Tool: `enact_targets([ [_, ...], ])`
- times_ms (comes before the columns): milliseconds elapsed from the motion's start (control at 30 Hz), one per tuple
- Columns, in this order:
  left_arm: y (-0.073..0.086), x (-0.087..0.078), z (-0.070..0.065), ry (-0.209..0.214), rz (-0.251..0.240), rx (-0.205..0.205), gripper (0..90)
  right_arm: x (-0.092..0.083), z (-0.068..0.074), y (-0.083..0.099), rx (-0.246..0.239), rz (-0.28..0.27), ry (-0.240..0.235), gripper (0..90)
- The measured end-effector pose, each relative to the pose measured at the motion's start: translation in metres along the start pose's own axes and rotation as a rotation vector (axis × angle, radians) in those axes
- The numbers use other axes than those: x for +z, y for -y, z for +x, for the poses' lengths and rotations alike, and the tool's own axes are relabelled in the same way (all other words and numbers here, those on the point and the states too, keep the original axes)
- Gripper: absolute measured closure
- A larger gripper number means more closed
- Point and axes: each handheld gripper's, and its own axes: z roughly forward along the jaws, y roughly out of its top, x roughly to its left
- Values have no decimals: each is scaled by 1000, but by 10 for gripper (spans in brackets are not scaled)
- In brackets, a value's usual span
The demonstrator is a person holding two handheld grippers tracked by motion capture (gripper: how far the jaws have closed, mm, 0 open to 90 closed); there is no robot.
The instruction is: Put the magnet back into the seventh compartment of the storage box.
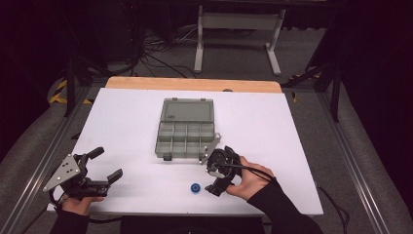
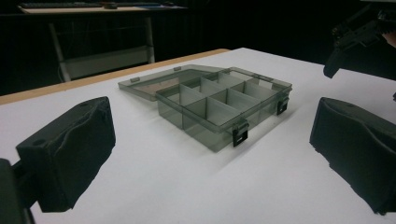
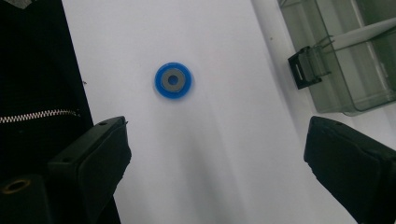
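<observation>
My left gripper (image 1: 104, 178) sits at the near left corner of the white table (image 1: 122, 126), jaws spread wide and empty, pointing across toward the compartment box (image 1: 186, 129). From its own view, the box lies ahead and a little right, lid folded flat behind it, latches facing me.

Moving right, the blue disc (image 1: 196, 187) lies flat on the table near the front edge, just left of my right gripper (image 1: 217, 175) and well apart from the left one, so the right hand is clearly the nearer. In the right gripper view the blue disc (image 3: 173, 80) sits ahead of the jaws and left of their centre line, not yet between them; the jaws stand wide and hold nothing. Being round with a grey centre, it has no long axis to line up with.

The box corner with one black latch (image 3: 306, 67) shows at the upper right there, cut off by the frame. I cannot tell how thick the disc is.
</observation>
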Motion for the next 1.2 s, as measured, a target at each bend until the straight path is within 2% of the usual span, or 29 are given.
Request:
enact_targets([
  [700, 0, 0, 0, 1, -4, 0, 6, 32, 8, -14, -26, 23, -58, 79],
  [1200, 1, 1, 1, 5, 4, -3, 6, 49, 11, -18, -42, 58, -75, 79],
])
